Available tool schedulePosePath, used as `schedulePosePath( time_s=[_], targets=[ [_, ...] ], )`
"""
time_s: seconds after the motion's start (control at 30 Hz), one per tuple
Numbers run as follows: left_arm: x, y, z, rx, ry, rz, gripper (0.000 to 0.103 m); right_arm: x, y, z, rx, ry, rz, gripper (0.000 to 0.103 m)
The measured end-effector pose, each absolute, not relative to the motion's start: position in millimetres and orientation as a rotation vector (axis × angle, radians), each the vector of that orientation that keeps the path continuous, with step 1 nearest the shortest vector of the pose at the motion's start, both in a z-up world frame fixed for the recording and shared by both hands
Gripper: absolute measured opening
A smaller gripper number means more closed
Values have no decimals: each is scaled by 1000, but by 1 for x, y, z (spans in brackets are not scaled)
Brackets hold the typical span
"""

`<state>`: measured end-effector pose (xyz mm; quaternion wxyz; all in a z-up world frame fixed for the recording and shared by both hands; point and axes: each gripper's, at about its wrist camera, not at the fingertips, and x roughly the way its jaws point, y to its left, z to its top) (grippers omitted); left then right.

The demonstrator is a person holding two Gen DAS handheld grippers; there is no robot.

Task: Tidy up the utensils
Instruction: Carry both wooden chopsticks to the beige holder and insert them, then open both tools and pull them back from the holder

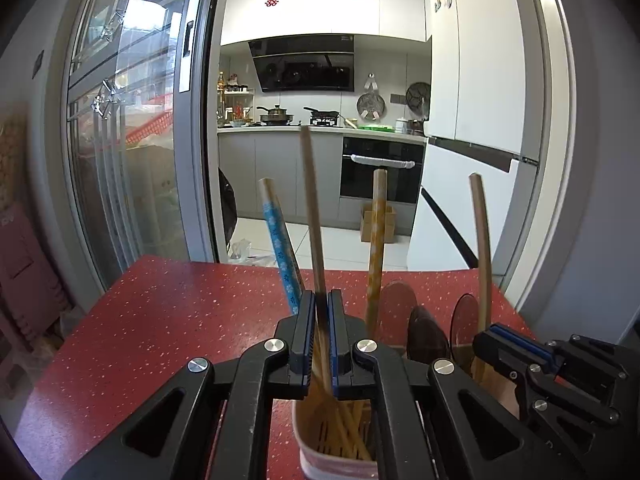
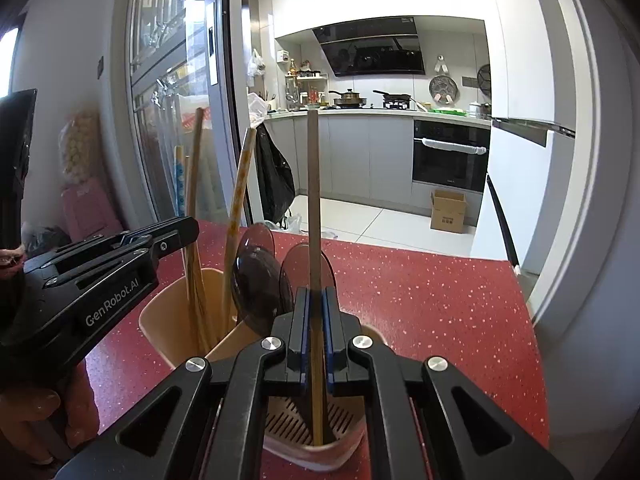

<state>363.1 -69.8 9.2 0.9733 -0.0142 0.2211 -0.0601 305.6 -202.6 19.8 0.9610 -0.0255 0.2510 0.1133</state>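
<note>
My left gripper is shut on a long plain wooden chopstick that stands nearly upright over the beige utensil holder, where several chopsticks lean. My right gripper is shut on another wooden chopstick, whose lower end sits in the holder's slotted near compartment. Both grippers hover close together above the holder. The right gripper shows at the left wrist view's right edge; the left gripper shows at the right wrist view's left. Dark spoons, a blue-patterned handle and a yellow-patterned handle stand in it.
The holder stands on a red speckled table. A glass sliding door is to the left and a white fridge to the right beyond the table's far edge. A person's hand grasps the left gripper's handle.
</note>
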Motion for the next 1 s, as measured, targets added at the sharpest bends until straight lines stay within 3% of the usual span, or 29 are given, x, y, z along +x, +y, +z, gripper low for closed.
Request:
schedulePosePath(
  time_s=[0.43, 0.5, 0.6, 1.0],
  targets=[
    [358, -54, 11, -45, 487, -94, 35, 307, -197, 21, -38, 566, 283, 9],
    [357, -53, 11, -46, 495, -99, 35, 307, -198, 21, -31, 574, 282, 12],
    [357, -53, 11, -33, 497, -92, 35, 306, -202, 23, 0, 584, 283, 28],
    [354, -49, 14, -49, 511, -84, 35, 294, -217, 33, 99, 593, 283, 35]
  ],
)
